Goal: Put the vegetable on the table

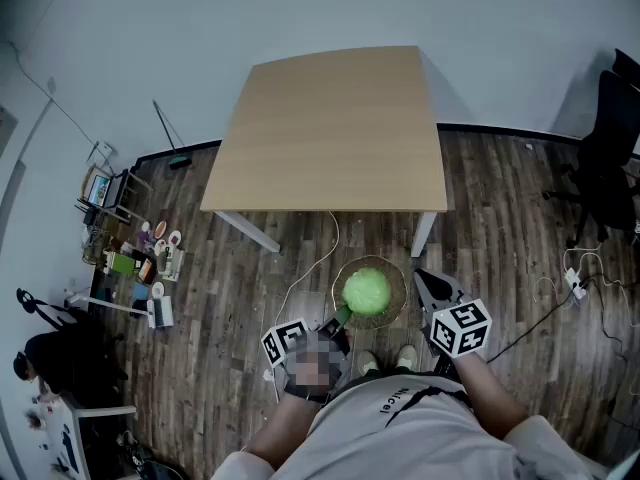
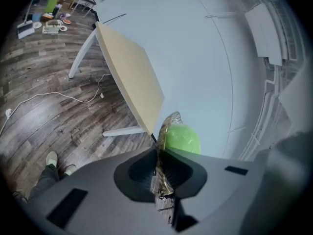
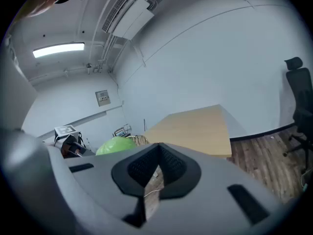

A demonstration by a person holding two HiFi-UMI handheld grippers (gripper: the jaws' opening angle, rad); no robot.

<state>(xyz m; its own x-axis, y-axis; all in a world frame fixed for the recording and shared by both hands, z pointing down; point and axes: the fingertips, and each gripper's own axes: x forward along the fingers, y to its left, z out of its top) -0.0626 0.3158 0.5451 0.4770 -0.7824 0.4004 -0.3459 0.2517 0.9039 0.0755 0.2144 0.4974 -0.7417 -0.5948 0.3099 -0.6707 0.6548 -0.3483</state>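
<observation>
Well, the vegetable [image 1: 366,291] is a round, pale green head, a cabbage or lettuce by the look of it, and it sits alone in a shallow see-through bowl [image 1: 398,271] held in the air above the wooden floor [image 1: 250,298], on the near side of the tabletop [image 1: 335,128] and not yet over it. I'd guess it is fairly light but free to roll, since nothing pins it in the bowl. The left gripper [image 1: 341,318] has its fingers [image 2: 134,175] pinching the bowl's near rim, so the whole load hangs off one thin edge and the bowl could well tip. The right gripper [image 1: 432,286] hangs just right of the bowl, its fingers [image 3: 142,168] drawn together on nothing. A hold on the far right rim would steady it; the head itself is probably firm enough to be squeezed gently round its middle
</observation>
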